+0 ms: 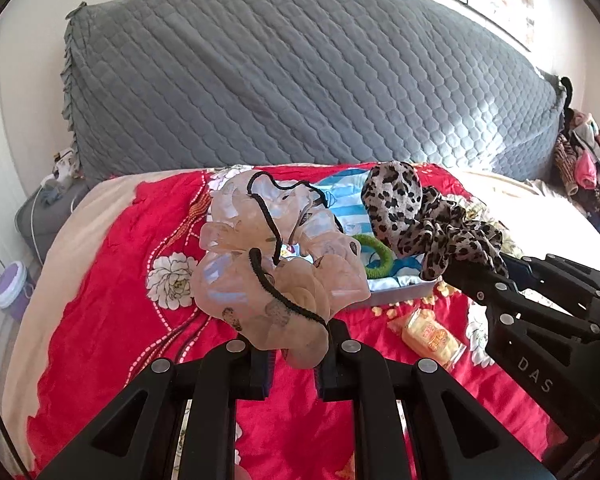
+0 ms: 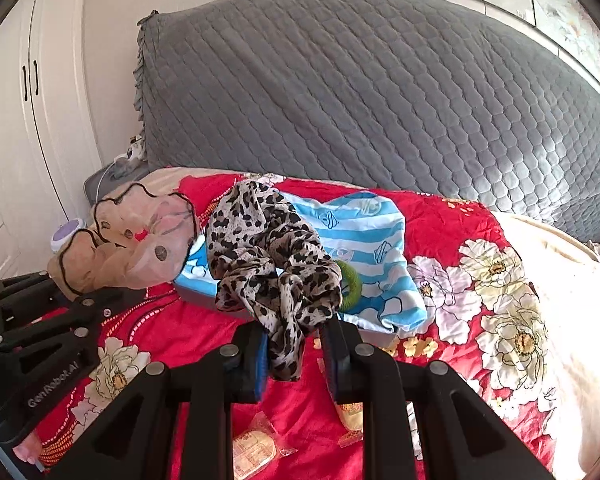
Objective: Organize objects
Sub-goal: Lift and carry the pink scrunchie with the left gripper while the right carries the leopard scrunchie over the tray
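Two scrunchies [image 1: 276, 256] [image 2: 272, 264] hide most of the striped box [image 2: 364, 232].

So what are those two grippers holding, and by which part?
Left gripper: the sheer peach scrunchie, by its lower edge. Right gripper: the leopard-print scrunchie, by its lower folds.

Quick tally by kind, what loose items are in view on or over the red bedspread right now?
Fabric scrunchies, held in the grippers: 2, the peach sheer one and the leopard-print one
Green hair ties: 1
Wrapped yellow snack packets: 2
Total: 5
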A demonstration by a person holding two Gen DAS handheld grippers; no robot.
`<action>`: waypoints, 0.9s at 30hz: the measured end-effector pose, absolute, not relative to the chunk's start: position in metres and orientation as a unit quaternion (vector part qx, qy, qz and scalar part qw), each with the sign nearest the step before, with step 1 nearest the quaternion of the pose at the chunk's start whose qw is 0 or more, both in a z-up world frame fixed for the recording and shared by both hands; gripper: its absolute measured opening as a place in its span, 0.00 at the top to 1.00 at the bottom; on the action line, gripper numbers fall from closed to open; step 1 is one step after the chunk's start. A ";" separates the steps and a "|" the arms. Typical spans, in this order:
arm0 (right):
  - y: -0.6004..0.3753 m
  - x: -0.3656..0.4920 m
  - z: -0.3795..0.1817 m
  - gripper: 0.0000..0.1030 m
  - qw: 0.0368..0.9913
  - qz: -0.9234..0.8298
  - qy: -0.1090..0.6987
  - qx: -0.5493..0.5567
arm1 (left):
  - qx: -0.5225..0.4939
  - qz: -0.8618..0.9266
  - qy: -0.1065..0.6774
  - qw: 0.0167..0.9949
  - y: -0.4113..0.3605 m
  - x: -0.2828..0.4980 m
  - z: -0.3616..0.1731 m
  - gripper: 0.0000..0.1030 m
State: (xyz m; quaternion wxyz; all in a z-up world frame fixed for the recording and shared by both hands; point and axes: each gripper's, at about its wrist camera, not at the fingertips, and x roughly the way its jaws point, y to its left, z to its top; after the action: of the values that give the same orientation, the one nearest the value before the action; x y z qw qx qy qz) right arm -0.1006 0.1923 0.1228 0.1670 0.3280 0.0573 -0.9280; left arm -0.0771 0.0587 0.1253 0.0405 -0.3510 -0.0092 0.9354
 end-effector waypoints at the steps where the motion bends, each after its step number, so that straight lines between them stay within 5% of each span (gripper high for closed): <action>1: 0.192 -0.101 0.124 0.78 0.167 -0.929 0.057 0.326 | -0.351 0.935 -0.010 0.041 0.060 -0.078 0.125 0.86; 27: 0.206 -0.114 0.140 0.78 0.154 -0.942 0.030 0.297 | -0.341 0.939 -0.016 0.039 0.067 -0.102 0.131 0.86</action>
State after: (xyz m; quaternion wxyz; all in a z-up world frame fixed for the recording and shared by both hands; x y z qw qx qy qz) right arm -0.1140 0.2056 0.1396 0.1540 0.2970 0.0296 -0.9419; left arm -0.1023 0.0668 0.1309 0.0392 -0.3408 -0.0163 0.9392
